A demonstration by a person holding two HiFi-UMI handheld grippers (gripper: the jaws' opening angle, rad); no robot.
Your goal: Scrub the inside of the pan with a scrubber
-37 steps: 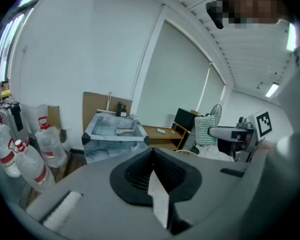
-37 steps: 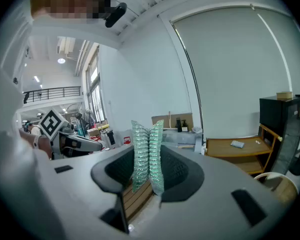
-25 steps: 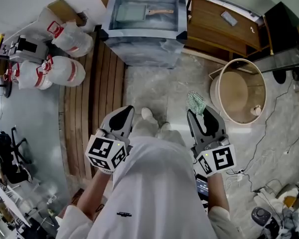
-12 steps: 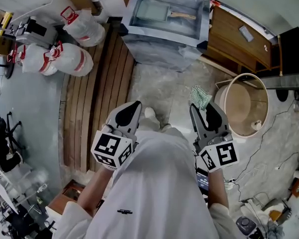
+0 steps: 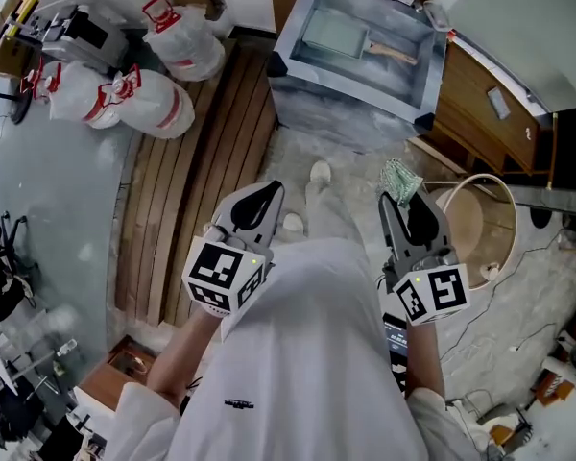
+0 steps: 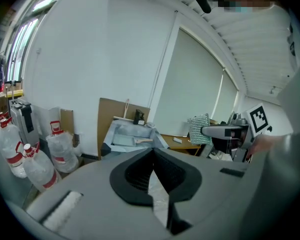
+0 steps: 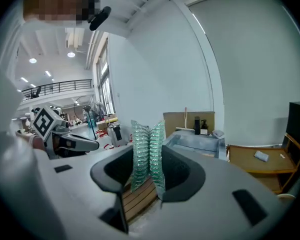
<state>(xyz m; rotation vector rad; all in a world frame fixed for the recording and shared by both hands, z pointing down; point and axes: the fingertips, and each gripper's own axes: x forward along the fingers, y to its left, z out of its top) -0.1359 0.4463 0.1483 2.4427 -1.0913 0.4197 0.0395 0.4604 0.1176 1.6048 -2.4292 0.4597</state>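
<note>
Right gripper (image 5: 405, 200) clamped a folded green scrubber (image 5: 398, 177), left gripper (image 5: 267, 192) beside it closed and empty, pan (image 5: 334, 35) lay well ahead of both in a tub (image 5: 432, 80).

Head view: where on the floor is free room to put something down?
Bare: the wooden slats, between the water bottles and the pale floor, and that floor below the sink. Crowded: around the round tub and wooden cabinet.
</note>
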